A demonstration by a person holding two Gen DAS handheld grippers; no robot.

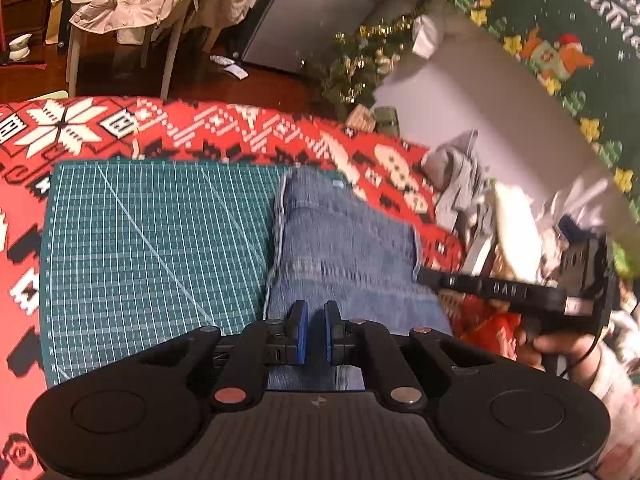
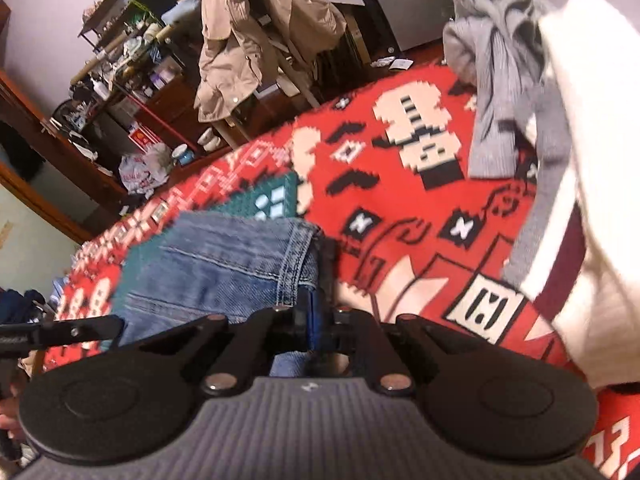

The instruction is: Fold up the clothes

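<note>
jeans: blue denim jeans [image 1: 344, 248], mid-wash, folded into a narrow stack; stitched hem/seam edge visible in the right wrist view [image 2: 296, 256]; a faded crease band runs across the fabric partway up in the left wrist view.
axis: long axis runs from the near edge of the surface toward the far edge, straight ahead of the left hand-held gripper; the far end is the narrower folded end.
location: jeans lie on the right part of the green cutting mat [image 1: 160, 248], overhanging its right edge onto the red patterned cloth [image 1: 224, 128] that covers the surface.
left hand-held gripper: left hand-held gripper [image 1: 314, 320] sits over the near end of the jeans; blue pads [image 1: 303, 330] nearly together with a thin gap; denim is under and between them, a pinch of fabric is likely but the contact itself is not clear.
right hand-held gripper: right hand-held gripper [image 2: 320, 312] is at the right side edge of the jeans, jaws fully closed; the denim hem meets the fingers, looks clamped on that edge.
hand: a person's hand [image 1: 560, 352] holds the right unit, seen at right in the left wrist view.
other clothes: grey garment [image 2: 496, 92] and cream garment [image 2: 592, 184] piled near the right edge of the surface, apart from the jeans.
</note>
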